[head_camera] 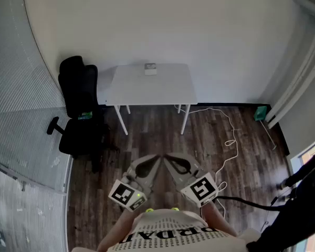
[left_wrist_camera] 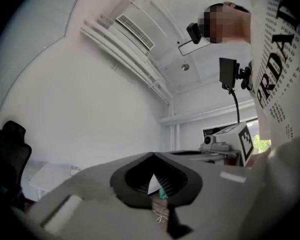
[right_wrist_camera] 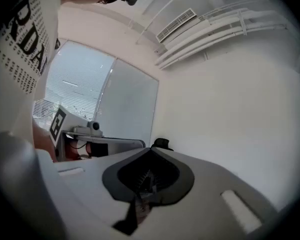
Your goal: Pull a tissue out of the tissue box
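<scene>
A small grey-white tissue box (head_camera: 150, 69) stands at the far edge of a white table (head_camera: 147, 91) across the room, well away from both grippers. My left gripper (head_camera: 156, 157) and right gripper (head_camera: 166, 156) are held close to my body over the wooden floor, tips nearly touching each other. In the left gripper view the left gripper (left_wrist_camera: 152, 154) has its jaws meeting at the tip with nothing between them. The right gripper (right_wrist_camera: 150, 149) is likewise shut and empty in its own view. Each view shows the other gripper's marker cube beside it.
A black office chair (head_camera: 79, 106) stands left of the table beside a glass partition. A white cable (head_camera: 229, 135) trails over the dark wood floor (head_camera: 147, 140) to the right. A green object (head_camera: 260, 113) sits by the right wall, black equipment (head_camera: 299, 193) at the lower right.
</scene>
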Demonstrator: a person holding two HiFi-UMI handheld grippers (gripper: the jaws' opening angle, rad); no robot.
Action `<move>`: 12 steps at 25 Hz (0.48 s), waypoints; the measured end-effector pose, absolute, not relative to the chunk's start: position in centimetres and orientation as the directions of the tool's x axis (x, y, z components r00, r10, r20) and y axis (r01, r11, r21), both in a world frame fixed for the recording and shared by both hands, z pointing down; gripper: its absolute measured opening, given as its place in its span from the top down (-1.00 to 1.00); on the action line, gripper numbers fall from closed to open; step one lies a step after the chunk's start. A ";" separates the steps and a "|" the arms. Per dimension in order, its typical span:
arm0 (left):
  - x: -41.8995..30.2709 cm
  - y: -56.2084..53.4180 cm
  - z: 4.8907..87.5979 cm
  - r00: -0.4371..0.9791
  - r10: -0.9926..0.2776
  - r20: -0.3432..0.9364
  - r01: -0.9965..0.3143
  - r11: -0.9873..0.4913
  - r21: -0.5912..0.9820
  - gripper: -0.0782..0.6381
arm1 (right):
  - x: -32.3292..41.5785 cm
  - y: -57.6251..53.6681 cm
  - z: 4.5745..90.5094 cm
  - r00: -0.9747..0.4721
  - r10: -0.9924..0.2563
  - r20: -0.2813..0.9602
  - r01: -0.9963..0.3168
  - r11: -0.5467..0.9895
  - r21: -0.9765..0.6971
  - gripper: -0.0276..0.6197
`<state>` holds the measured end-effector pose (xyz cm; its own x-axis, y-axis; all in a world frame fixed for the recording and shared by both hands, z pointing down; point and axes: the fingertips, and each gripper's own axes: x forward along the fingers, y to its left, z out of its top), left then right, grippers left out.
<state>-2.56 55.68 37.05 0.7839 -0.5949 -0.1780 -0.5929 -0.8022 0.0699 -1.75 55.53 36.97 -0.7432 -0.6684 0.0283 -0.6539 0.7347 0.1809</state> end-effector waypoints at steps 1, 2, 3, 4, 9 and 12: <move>-2.7 55.7 37.0 0.784 -0.594 -0.179 -0.592 -0.803 0.070 0.81 | -1.9 55.5 37.0 -0.742 -0.670 0.032 -0.655 0.734 0.182 0.89; -2.8 55.7 36.9 0.784 -0.594 -0.179 -0.592 -0.803 0.070 0.81 | -2.0 55.5 37.0 -0.740 -0.671 0.036 -0.655 0.733 0.183 0.89; -2.9 55.7 36.9 0.784 -0.594 -0.179 -0.592 -0.803 0.071 0.81 | -2.1 55.4 37.0 -0.739 -0.672 0.038 -0.656 0.732 0.184 0.89; -3.1 55.6 36.9 0.784 -0.595 -0.178 -0.592 -0.802 0.072 0.81 | -2.2 55.4 37.1 -0.739 -0.673 0.038 -0.656 0.732 0.184 0.89; -3.4 55.2 37.0 0.782 -0.598 -0.177 -0.595 -0.800 0.075 0.81 | -2.2 55.0 36.7 -0.737 -0.676 0.020 -0.661 0.726 0.189 0.89; -3.7 55.3 37.2 0.780 -0.599 -0.180 -0.596 -0.799 0.078 0.81 | -2.4 55.0 36.7 -0.740 -0.672 0.006 -0.662 0.730 0.169 0.89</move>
